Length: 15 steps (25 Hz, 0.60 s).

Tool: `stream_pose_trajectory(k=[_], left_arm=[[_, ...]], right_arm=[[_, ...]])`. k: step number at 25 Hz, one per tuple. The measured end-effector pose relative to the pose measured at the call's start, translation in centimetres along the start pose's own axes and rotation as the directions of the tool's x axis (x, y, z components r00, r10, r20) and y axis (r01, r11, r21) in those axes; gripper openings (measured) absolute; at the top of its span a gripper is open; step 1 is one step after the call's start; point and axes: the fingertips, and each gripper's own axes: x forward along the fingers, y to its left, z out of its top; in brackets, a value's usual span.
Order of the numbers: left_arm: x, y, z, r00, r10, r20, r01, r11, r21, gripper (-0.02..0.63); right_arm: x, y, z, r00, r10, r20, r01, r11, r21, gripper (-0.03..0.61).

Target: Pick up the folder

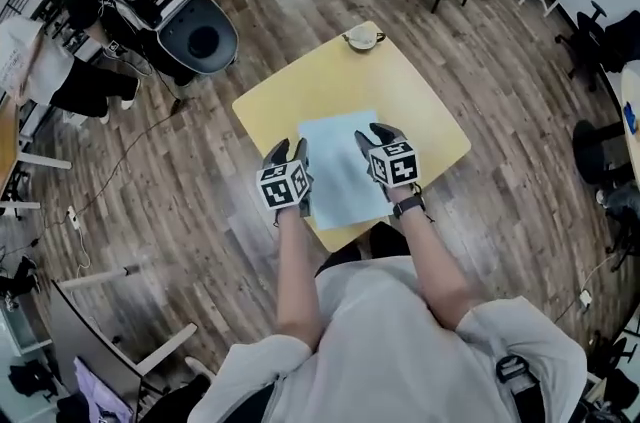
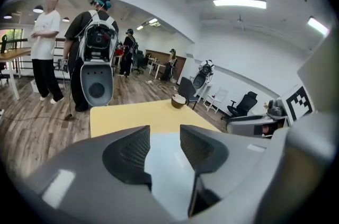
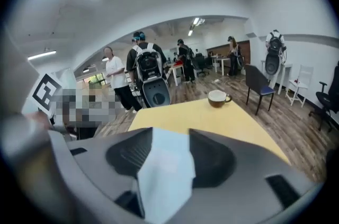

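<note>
folder (image 1: 340, 166) is lying flat on the yellow table (image 1: 300, 91), at the edge nearest the person. left claw (image 1: 289, 149) is at its left side and right claw (image 1: 372, 135) at its right. both are only narrowly apart, nothing pinched yet. what's the risk?

reply: it's thin and flat, so the jaws could close on air or just shove it across the table. the right one looks like it has the folder's edge in its gap, hard to be sure tbh. if one side grabs first, it'd bend or skew.
</note>
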Motion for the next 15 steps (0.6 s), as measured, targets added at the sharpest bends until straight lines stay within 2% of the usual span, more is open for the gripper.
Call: stream_pose_trajectory(k=[1,3,4,7,12,15], left_arm=[[0.7,0.3,-1.2,0.999,-0.017,-0.039,0.015,0.999,-0.046,0.173],[2.0,0.8,-3.9,0.992,-0.055,-0.117,0.039,0.989,-0.140,0.237],[2.5,0.9,-5.4,0.985,-0.072,-0.157,0.047,0.986,-0.160,0.268],[3.2,0.9,-9.2,0.964,-0.092,-0.251,0.052,0.986,-0.159,0.333],[4.1,0.5,-11.7,0.948,-0.120,-0.294,0.053,0.973,-0.224,0.429],[5.1,0.6,-12.4,0.939,-0.149,-0.309,0.058,0.957,-0.284,0.488]], right_arm=[[0.7,-0.5,-1.2,0.998,0.003,-0.057,-0.003,1.000,0.003,0.256],[1.7,-1.5,-3.2,0.991,0.012,-0.134,-0.009,1.000,0.029,0.273],[2.1,-1.8,-4.2,0.988,0.023,-0.152,-0.014,0.998,0.055,0.273],[2.7,-3.2,-7.3,0.981,0.032,-0.191,-0.002,0.988,0.157,0.287],[3.1,-6.2,-11.4,0.970,-0.047,-0.239,0.108,0.962,0.250,0.345],[4.1,-6.7,-13.2,0.963,-0.030,-0.267,0.116,0.943,0.311,0.360]])
